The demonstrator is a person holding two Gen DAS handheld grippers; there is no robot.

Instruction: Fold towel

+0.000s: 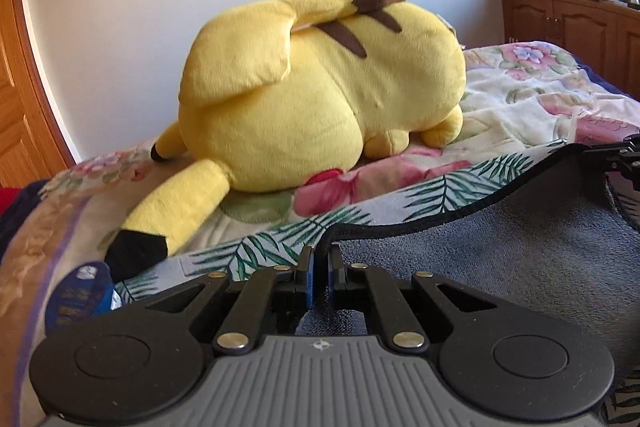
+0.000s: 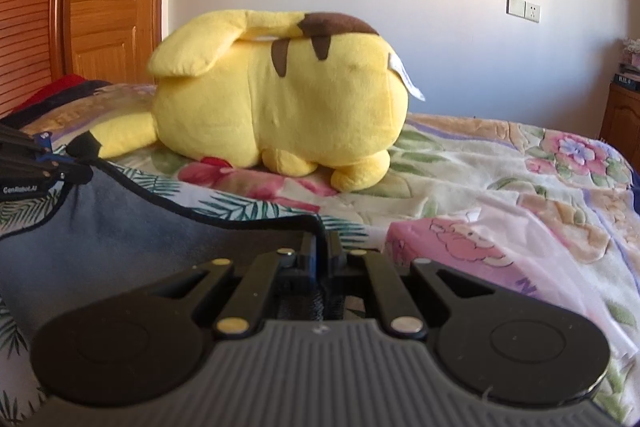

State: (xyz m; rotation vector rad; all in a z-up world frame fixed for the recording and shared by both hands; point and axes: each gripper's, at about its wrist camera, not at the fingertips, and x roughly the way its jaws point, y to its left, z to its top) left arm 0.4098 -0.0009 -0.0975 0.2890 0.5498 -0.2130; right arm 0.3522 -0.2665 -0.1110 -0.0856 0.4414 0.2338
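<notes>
Left gripper [image 1: 320,259] and right gripper [image 2: 320,247] each clamped on one corner of the grey towel [image 1: 500,247], black-hemmed edge stretched between them; remaining cloth hanging toward the bed [image 2: 500,179].

White words "GenRobot.AI" on black left tongs [image 2: 40,163], far left of right wrist view. Letters on pink box [image 2: 480,259], lower right, too blurry to read.
</notes>
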